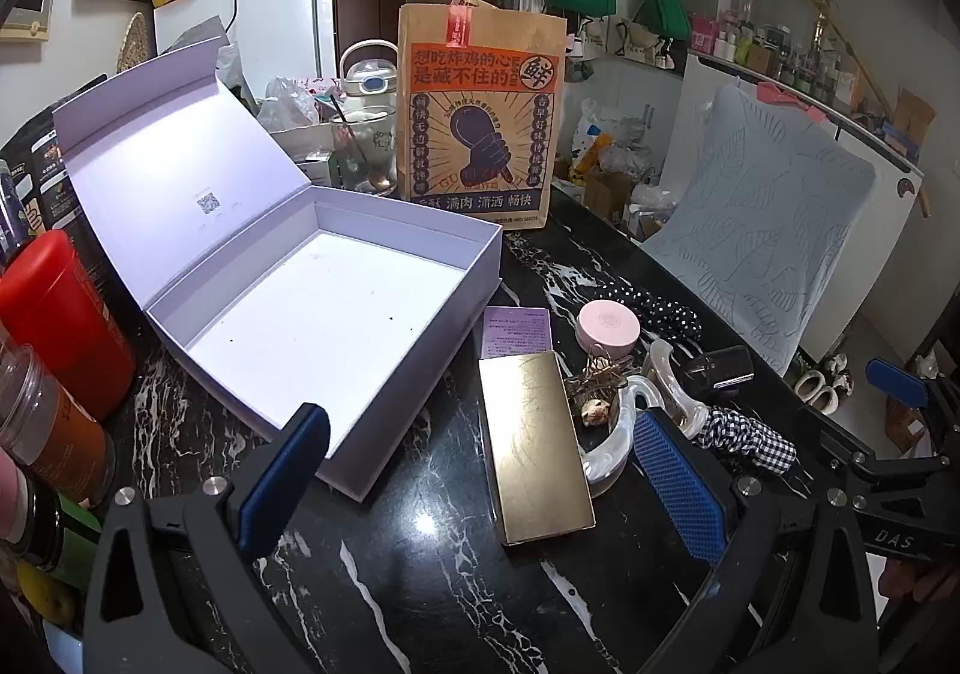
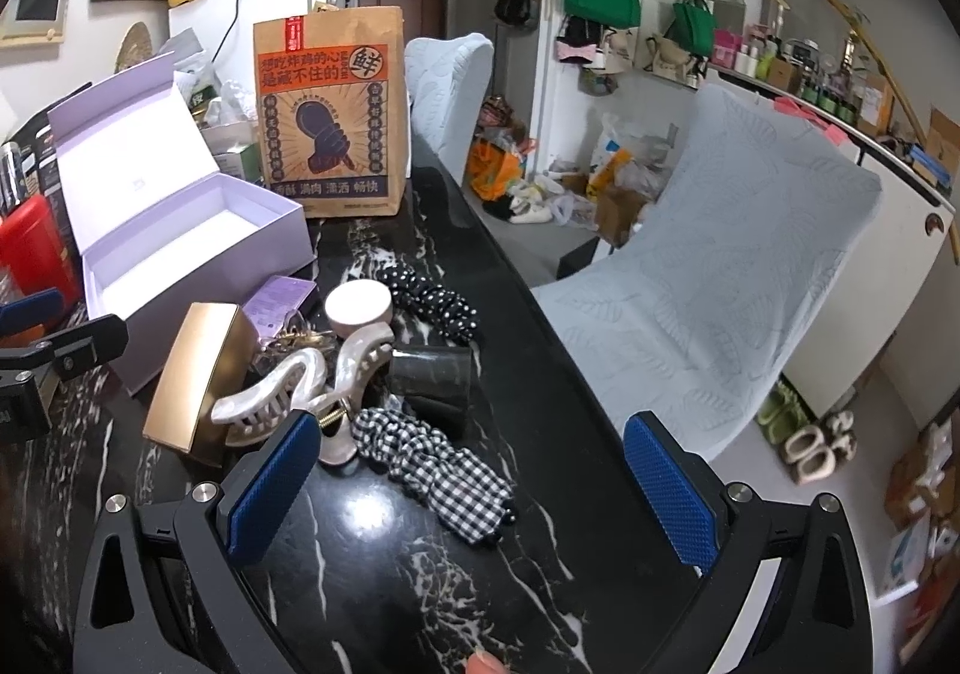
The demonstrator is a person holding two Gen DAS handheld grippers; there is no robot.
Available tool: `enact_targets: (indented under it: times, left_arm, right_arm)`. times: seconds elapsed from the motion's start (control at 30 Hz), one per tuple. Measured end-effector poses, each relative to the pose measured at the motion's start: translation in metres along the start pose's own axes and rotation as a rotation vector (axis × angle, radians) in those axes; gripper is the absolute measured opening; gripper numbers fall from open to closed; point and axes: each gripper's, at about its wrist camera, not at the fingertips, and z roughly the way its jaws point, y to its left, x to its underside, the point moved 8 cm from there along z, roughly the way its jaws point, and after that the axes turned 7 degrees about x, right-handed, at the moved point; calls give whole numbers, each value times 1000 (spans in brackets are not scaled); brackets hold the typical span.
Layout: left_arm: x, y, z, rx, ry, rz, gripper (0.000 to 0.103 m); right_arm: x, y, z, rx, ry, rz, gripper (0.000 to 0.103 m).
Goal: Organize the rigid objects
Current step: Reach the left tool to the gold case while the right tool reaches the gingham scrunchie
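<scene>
Jaws on both grippers stand wide, nothing between the pads: left gripper (image 1: 480,470) hangs over the gold box, right gripper (image 2: 474,482) over the gingham scrunchie.

Gold box (image 1: 536,446) lies flat on the desk (image 1: 420,584), just beside the open white box (image 1: 312,314). Judged stiff, smooth, likely slippery on its faces; grip across the 2 long sides. Purple box (image 1: 516,332) touches its far end; light card, may crush if squeezed hard.

Pink round tin (image 1: 607,327): rigid, small, take across the diameter. Pearly claw clip (image 2: 300,392): hard but brittle-looking, teeth may snag the gingham scrunchie (image 2: 438,470) touching it. Take by the spine. Dark glossy cylinder (image 2: 432,380) lies just beyond the clip; may roll. Polka-dot scrunchie (image 2: 429,302) is soft, not rigid.

White box is empty, lid up at the far-left side, near wall low: approach from the right is open. Desk edge runs close on the right, a chair (image 2: 720,284) beyond it. Red canister (image 1: 57,320) and jars crowd the left.
</scene>
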Motion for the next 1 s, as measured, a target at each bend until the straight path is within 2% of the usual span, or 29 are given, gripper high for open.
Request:
enact_targets:
  times: [0.53,0.8,1.0]
  left_arm:
    - [2,-2,-4,-21,-3,18,103]
    - [0,-3,-3,-4,7,-13,103]
    - [-3,-3,-7,-11,-23,-5,103]
  right_arm:
    - [0,3,-5,-20,-8,-3,103]
    - [1,4,-4,-26,-4,-5,103]
    - [-1,6,-6,-25,-15,-27,103]
